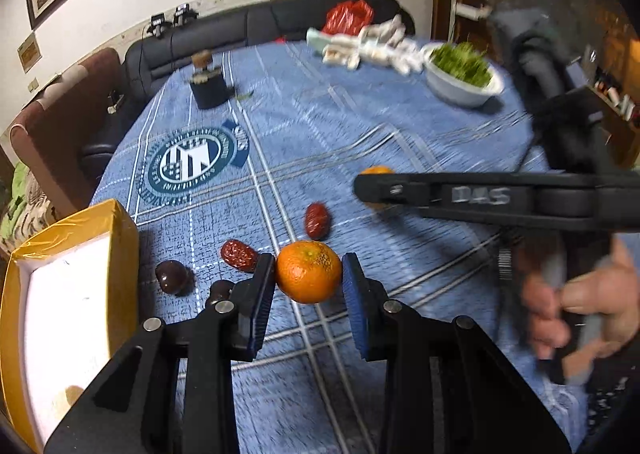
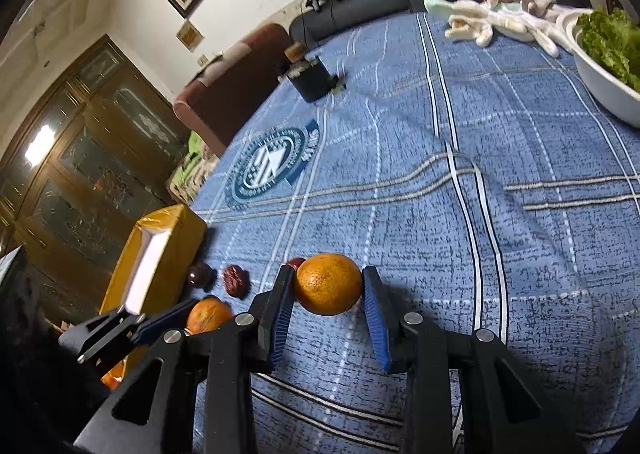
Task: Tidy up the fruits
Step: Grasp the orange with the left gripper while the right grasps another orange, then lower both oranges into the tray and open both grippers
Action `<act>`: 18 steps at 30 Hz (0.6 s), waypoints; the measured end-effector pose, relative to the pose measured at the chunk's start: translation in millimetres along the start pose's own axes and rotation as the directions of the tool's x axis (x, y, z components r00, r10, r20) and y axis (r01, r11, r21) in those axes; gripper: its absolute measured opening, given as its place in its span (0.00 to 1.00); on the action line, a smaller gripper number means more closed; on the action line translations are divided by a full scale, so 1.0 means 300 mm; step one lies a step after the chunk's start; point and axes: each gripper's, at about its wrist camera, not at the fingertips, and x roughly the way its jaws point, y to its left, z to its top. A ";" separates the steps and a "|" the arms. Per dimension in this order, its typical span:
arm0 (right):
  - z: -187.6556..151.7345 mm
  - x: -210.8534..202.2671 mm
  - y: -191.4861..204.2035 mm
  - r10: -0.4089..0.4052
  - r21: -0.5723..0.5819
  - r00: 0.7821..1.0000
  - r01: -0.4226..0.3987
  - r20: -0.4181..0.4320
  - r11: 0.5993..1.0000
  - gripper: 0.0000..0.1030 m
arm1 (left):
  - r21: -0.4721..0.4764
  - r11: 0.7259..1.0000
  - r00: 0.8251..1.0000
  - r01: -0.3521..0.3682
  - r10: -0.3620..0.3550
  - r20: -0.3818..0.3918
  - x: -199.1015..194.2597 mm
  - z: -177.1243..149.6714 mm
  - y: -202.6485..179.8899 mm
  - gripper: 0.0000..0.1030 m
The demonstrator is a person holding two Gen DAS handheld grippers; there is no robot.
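In the left wrist view my left gripper [image 1: 308, 274] is shut on an orange [image 1: 308, 271], with a blue pad pressed against each side, just above the blue tablecloth. My right gripper [image 2: 329, 286] is shut on a second orange [image 2: 327, 283]. From the left wrist view, that gripper [image 1: 370, 190] reaches in from the right, side on, with its orange [image 1: 376, 170] partly hidden behind a finger. The right wrist view shows the left gripper [image 2: 194, 314] with its orange [image 2: 208, 314] at lower left. Two red dates [image 1: 317, 219] [image 1: 239, 254] and two dark chestnuts [image 1: 173, 277] [image 1: 220, 290] lie on the cloth.
An open yellow box [image 1: 120, 222] with a white inside stands at the left table edge. Far across the table are a white bowl of greens [image 1: 460, 88], a dark block with a bottle [image 1: 208, 88], plush toys [image 1: 372, 46] and a red bag [image 1: 348, 16]. A hand [image 1: 580, 306] grips the right tool.
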 end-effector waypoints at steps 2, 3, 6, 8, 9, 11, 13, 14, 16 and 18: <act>-0.001 -0.012 0.008 0.019 0.000 1.000 -0.019 0.014 1.000 0.33 | -0.010 1.000 0.999 0.015 -0.015 0.033 -0.053 -0.007 -0.005 0.30; -0.001 -0.017 0.011 0.029 0.000 0.999 -0.029 0.021 1.000 0.33 | -0.015 1.000 0.999 0.019 -0.019 0.042 -0.071 -0.010 -0.004 0.30; -0.002 -0.035 0.025 0.052 -0.008 0.998 -0.052 0.045 0.999 0.33 | -0.026 0.999 0.997 0.026 -0.024 0.076 -0.145 -0.030 0.011 0.30; -0.002 -0.047 0.035 0.073 -0.013 0.995 -0.073 0.060 0.997 0.33 | -0.036 0.999 0.995 0.016 -0.013 0.097 -0.201 -0.050 0.031 0.30; -0.003 -0.052 0.041 0.082 -0.016 0.994 -0.081 0.067 0.997 0.33 | -0.041 0.999 0.994 0.011 -0.007 0.108 -0.225 -0.060 0.044 0.30; -0.006 -0.060 0.055 0.093 -0.026 0.993 -0.091 0.075 0.995 0.33 | -0.063 0.998 0.991 -0.013 0.021 0.134 -0.286 -0.090 0.088 0.30; -0.012 -0.062 0.074 0.120 -0.031 0.990 -0.118 0.076 0.993 0.33 | -0.094 0.995 0.987 -0.042 0.056 0.148 -0.337 -0.125 0.144 0.31; -0.016 -0.062 0.083 0.133 -0.033 0.988 -0.131 0.073 0.991 0.33 | -0.114 0.992 0.985 -0.059 0.076 0.152 -0.360 -0.142 0.175 0.31; -0.029 -0.062 0.120 0.151 -0.060 0.986 -0.148 0.067 0.987 0.33 | -0.154 0.983 0.981 -0.098 0.121 0.149 -0.399 -0.180 0.245 0.31; -0.042 -0.059 0.157 0.169 -0.081 0.984 -0.164 0.056 0.983 0.33 | -0.184 0.974 0.978 -0.131 0.158 0.139 -0.425 -0.212 0.303 0.31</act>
